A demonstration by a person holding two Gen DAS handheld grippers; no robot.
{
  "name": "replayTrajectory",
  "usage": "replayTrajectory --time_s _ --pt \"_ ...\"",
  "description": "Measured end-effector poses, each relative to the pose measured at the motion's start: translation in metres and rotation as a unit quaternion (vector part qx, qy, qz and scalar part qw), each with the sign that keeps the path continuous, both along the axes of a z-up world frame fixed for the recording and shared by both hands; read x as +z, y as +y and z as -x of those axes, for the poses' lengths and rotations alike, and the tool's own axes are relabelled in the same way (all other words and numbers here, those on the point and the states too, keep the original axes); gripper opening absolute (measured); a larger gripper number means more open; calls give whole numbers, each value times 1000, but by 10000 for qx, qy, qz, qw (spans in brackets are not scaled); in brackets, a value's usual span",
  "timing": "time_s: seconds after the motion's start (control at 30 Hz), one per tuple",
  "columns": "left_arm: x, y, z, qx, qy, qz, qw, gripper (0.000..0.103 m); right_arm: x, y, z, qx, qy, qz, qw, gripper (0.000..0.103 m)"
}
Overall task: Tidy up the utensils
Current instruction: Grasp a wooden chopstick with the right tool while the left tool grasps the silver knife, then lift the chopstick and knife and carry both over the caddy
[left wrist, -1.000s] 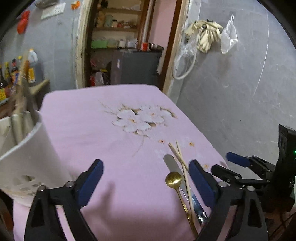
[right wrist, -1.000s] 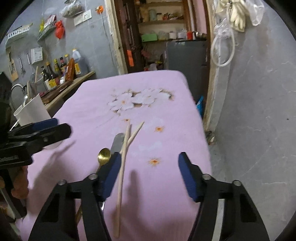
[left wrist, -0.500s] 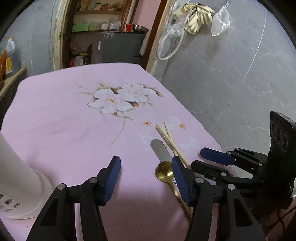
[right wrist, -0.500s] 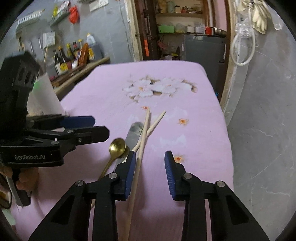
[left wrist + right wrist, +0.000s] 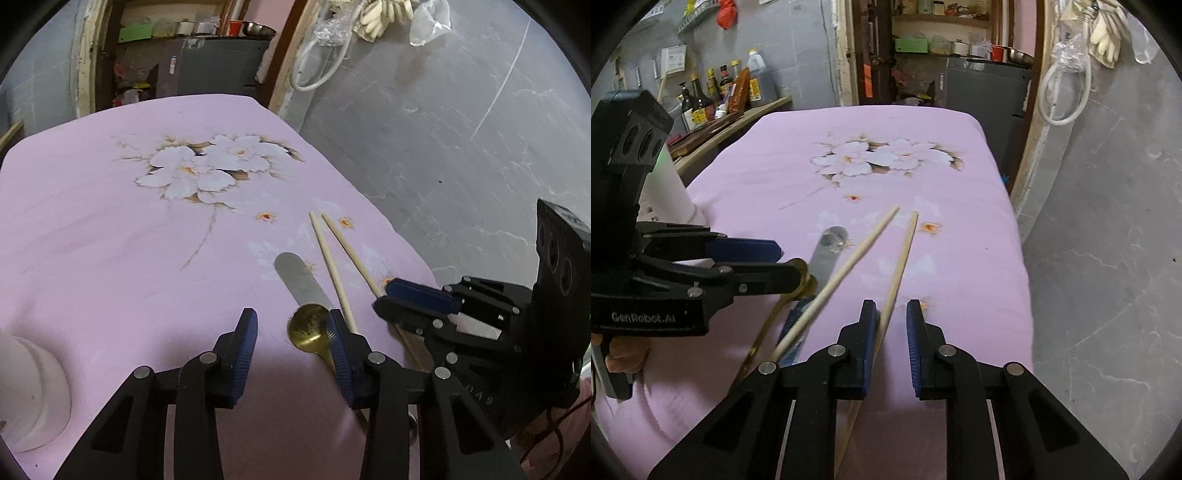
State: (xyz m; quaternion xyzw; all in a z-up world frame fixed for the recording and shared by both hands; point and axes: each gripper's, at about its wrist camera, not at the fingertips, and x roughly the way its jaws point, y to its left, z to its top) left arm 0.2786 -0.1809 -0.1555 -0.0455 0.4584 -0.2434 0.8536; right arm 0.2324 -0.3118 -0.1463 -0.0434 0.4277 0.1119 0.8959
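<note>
Two wooden chopsticks, a gold spoon and a steel knife lie together on the pink flowered cloth. My left gripper is open, low over the cloth, its right finger beside the spoon bowl. My right gripper is open with a narrow gap, and the right chopstick passes between its pads without being clamped. In the right wrist view the spoon and knife lie left of the chopsticks. A white utensil holder stands at the near left.
The cloth-covered table drops off at its right edge to a grey floor. A side counter with bottles stands at the far left. A doorway with shelves is behind the table.
Both grippers have narrowed and moved closer to the utensils. The left one has shifted right toward the spoon, the right one has come down around a chopstick.
</note>
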Motion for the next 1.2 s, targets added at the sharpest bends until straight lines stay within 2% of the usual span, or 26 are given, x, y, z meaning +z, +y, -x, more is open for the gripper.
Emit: replayTrajectory --time_s 0.13,0.27,0.53,0.77,0.9,1.0,1.1,1.2 --pt "0 -7 -1 -162 12 -97 9998 29 0 -9 -3 -75 27 -99 9999 14" --pt "-1 -7 -3 -177 80 -70 9998 17 -1 -14 -4 6 51 -210 9998 14" --pt "2 -11 -2 -195 127 -131 9996 9 -6 -18 -21 116 310 -499 9982 15" --pt "5 -5 4 191 243 -76 9995 5 -11 -13 -46 77 670 -591 9960 15" --pt "6 0 7 410 325 -39 9986 4 -13 -10 -61 -207 899 -683 9934 15" --pt "11 -1 11 472 297 -155 9983 4 -16 -12 -66 -442 974 -884 9903 5" --pt "22 -1 18 552 176 -233 9980 4 -21 -24 -64 -654 1033 -1502 9811 4" --pt "35 1 25 625 15 -294 9976 4 -19 -33 -55 -788 940 -1836 9753 4"
